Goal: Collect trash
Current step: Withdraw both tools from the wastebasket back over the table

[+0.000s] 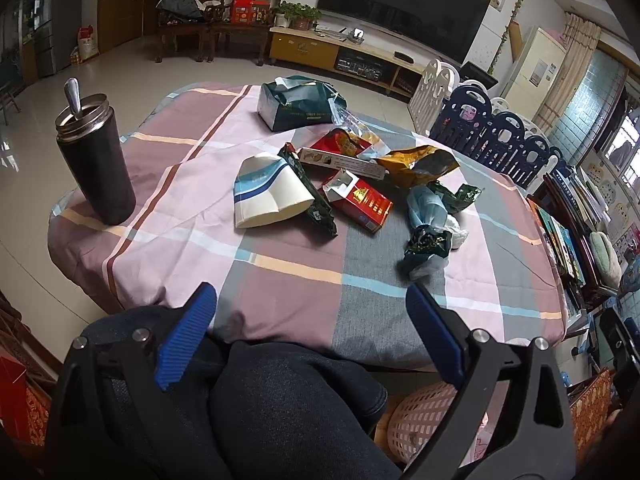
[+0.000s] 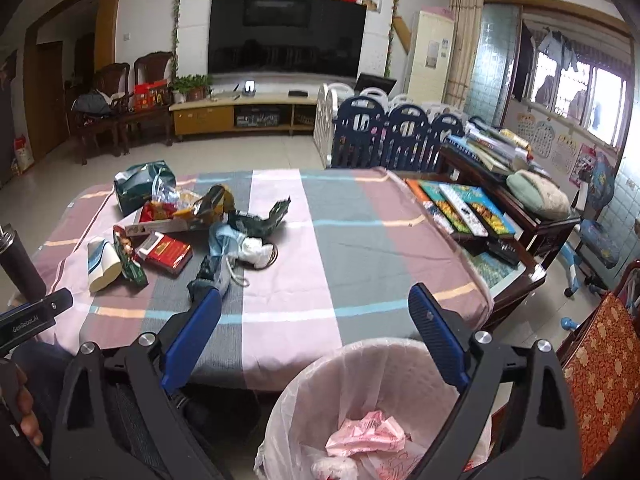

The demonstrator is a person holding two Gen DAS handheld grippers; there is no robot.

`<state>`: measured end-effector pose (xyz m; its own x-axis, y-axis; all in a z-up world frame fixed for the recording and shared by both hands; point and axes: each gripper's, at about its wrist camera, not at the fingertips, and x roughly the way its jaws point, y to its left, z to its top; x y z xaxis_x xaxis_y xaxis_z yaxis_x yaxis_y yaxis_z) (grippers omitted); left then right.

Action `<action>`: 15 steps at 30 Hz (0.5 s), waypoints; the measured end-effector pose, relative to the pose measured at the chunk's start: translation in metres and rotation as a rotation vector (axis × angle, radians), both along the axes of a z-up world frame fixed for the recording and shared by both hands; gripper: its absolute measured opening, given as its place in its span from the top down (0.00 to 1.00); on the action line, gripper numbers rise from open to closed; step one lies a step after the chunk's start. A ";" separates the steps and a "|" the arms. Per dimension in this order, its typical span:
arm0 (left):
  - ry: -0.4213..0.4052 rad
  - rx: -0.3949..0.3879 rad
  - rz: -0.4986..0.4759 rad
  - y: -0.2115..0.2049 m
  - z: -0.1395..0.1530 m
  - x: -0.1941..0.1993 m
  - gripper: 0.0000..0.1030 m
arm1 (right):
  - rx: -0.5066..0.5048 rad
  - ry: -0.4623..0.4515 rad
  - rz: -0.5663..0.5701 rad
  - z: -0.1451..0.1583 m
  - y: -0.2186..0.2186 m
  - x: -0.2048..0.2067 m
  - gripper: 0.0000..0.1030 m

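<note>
Trash lies in a heap in the middle of the checked tablecloth (image 1: 280,280): a flattened paper cup (image 1: 268,192), a red cigarette box (image 1: 362,202), a gold wrapper (image 1: 420,164) and dark green wrappers (image 1: 426,242). My left gripper (image 1: 312,332) hovers open over the near table edge, above a person's dark trousers, short of the heap. My right gripper (image 2: 316,340) stands open and holds nothing, right above a bin with a pink liner (image 2: 304,392). A crumpled pink wrapper (image 2: 366,436) lies inside the bin. The heap (image 2: 168,252) is left of the right gripper.
A dark thermos (image 1: 96,160) stands at the table's left edge and a green tissue box (image 1: 296,104) at the far side. A low shelf with books (image 2: 468,208) flanks the table on the right. A red patterned chair seat (image 2: 604,380) is beside the bin.
</note>
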<state>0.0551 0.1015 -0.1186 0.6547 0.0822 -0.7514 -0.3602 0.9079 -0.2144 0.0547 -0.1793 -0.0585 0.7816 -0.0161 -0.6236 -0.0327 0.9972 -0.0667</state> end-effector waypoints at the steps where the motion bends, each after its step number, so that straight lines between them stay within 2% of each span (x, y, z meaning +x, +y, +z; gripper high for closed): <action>1: 0.001 0.000 0.003 0.001 0.000 0.000 0.07 | 0.013 0.019 0.008 -0.002 0.000 0.001 0.10; 15: 0.037 -0.005 0.015 0.003 -0.011 0.003 0.06 | 0.020 0.083 0.022 -0.017 0.006 0.003 0.10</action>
<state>0.0585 0.1049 -0.1293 0.6248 0.0883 -0.7757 -0.3816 0.9014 -0.2047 0.0580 -0.1734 -0.0754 0.7275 0.0138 -0.6860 -0.0593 0.9973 -0.0428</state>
